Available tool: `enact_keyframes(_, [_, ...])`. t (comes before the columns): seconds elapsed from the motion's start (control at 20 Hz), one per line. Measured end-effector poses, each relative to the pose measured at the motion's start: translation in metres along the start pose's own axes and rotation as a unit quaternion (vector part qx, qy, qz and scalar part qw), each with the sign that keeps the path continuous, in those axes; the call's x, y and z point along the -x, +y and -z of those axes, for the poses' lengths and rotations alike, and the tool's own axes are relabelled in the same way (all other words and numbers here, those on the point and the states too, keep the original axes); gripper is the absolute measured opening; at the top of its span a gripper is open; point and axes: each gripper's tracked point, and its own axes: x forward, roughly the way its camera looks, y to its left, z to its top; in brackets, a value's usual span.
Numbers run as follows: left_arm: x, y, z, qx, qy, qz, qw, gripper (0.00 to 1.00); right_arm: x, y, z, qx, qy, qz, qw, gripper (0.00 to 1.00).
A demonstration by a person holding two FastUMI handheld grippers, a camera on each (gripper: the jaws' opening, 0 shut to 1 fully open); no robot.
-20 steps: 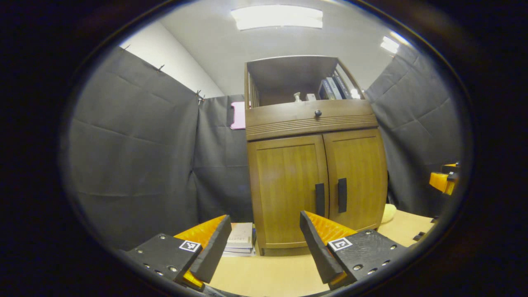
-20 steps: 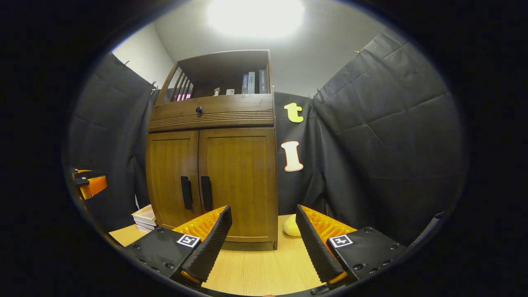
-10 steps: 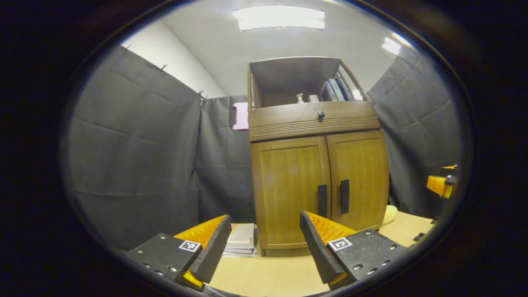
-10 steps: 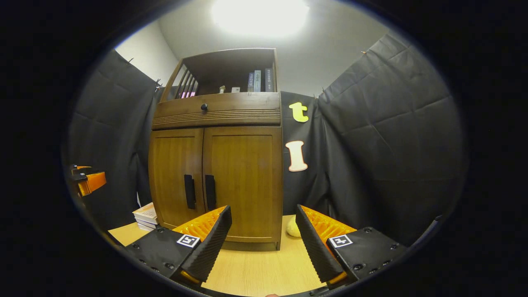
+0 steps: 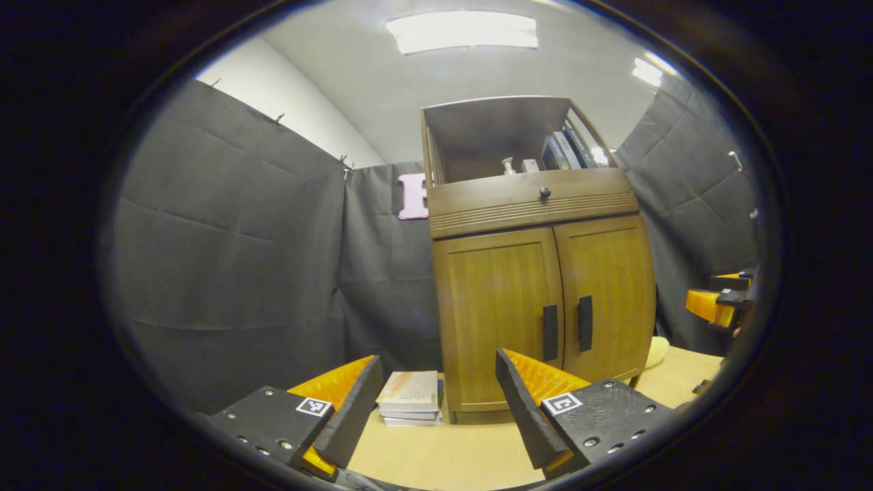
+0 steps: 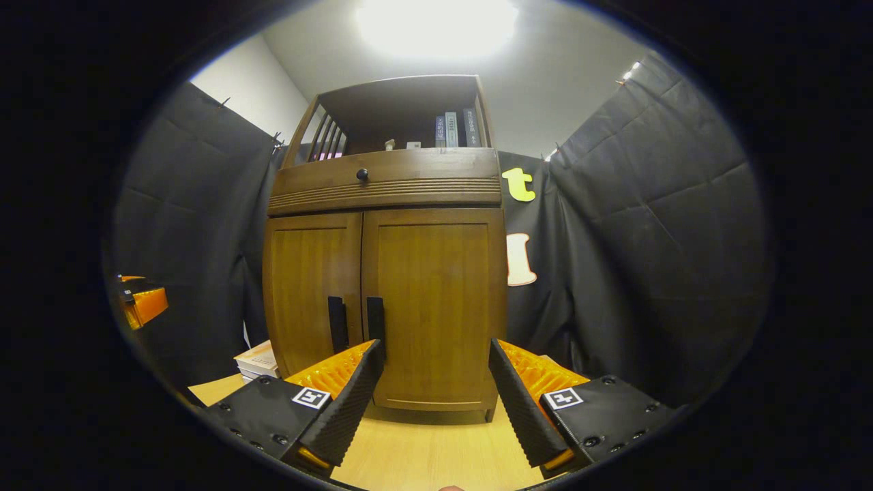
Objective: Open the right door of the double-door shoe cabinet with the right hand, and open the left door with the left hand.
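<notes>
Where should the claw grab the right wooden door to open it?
Grab the dark upright bar handle on the brown wooden right door, beside the middle seam. Come straight from the front, one finger each side; the open right claw probably fits it.

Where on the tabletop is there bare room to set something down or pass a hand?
The tabletop is bare in front of the cabinet, between its base and the open right gripper. Left of the cabinet a stack of books fills the spot; a pale yellow object sits at its right.

Wooden shoe cabinet [image 6: 423, 300], doors closed
</notes>
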Motion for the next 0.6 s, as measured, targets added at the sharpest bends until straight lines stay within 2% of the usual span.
enact_keyframes(0.35, [0.025, 0.053, 0.002, -0.013, 0.002, -0.051, 0.999, 0.96, -0.049, 0.032, -0.009, -0.008, -0.007, -0.024, 1.0, 0.98])
enact_keyframes(0.6, [0.04, 0.077, 0.007, -0.021, 0.013, -0.086, 0.996, 0.96, -0.086, 0.057, 0.004, -0.005, 0.007, -0.045, 0.999, 0.98])
